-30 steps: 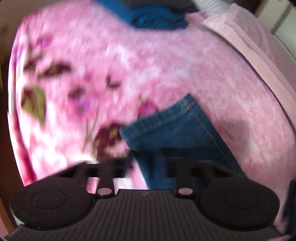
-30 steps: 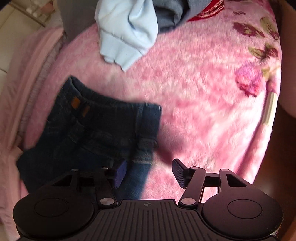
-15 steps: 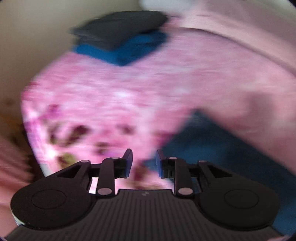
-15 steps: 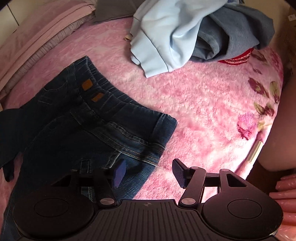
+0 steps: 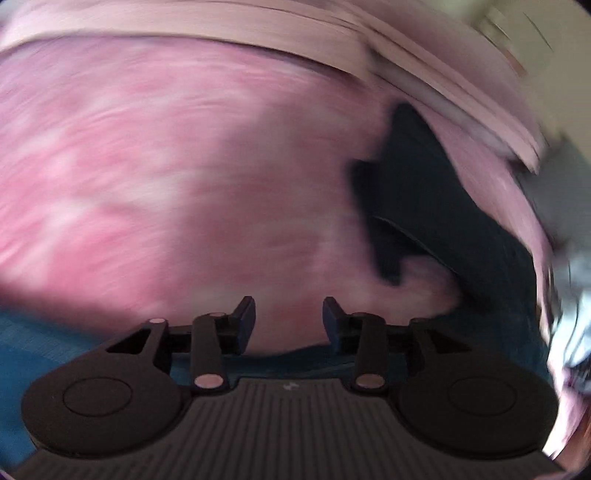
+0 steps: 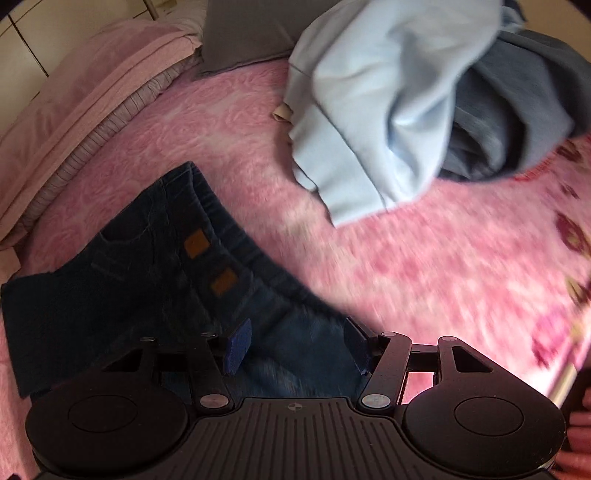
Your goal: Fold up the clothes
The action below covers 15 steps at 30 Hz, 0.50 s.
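Dark blue jeans [image 6: 155, 280] lie partly folded on a pink fleece blanket [image 6: 424, 266], waistband with two tan patches facing up. My right gripper [image 6: 295, 343] is open and empty, its fingers just over the near denim edge. In the blurred left wrist view the jeans [image 5: 436, 206] run along the right side and under the gripper. My left gripper [image 5: 288, 319] is open and empty above the blanket [image 5: 166, 166].
A light blue garment [image 6: 369, 110] and a grey-blue one [image 6: 517, 110] lie heaped at the back right. A grey pillow [image 6: 243, 33] and a folded pink quilt [image 6: 74, 110] line the back left. The blanket's edge falls off at the right.
My left gripper has let go of the jeans, opened and swung right across the blanket. My right gripper has moved forward over the jeans, still open.
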Each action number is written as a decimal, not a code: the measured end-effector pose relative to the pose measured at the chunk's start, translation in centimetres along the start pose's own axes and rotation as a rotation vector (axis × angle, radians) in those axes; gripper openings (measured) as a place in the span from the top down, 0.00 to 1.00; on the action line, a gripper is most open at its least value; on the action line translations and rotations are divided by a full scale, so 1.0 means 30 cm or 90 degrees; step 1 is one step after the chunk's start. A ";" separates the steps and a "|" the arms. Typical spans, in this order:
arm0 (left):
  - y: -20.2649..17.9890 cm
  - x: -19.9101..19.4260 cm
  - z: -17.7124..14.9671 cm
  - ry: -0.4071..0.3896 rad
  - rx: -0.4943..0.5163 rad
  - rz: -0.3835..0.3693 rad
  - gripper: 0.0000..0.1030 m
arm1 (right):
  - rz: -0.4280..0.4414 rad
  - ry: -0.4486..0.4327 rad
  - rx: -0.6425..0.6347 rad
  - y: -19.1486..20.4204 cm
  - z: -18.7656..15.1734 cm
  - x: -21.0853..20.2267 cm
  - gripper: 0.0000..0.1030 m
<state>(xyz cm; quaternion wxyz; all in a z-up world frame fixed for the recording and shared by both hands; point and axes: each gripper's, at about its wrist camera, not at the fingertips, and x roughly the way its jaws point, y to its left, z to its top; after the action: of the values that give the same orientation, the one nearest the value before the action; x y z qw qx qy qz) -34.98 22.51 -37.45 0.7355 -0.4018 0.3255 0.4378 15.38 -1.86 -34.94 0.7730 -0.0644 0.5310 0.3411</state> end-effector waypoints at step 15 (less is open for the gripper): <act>-0.258 0.168 0.167 -0.146 0.161 0.126 0.97 | 0.016 0.073 -0.025 0.095 0.152 0.289 0.43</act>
<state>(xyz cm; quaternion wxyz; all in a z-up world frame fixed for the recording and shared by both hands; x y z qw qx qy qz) -25.30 26.56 -36.93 0.7657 -0.2197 0.3298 0.5066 19.00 6.39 -39.72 0.7354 -0.0923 0.5685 0.3571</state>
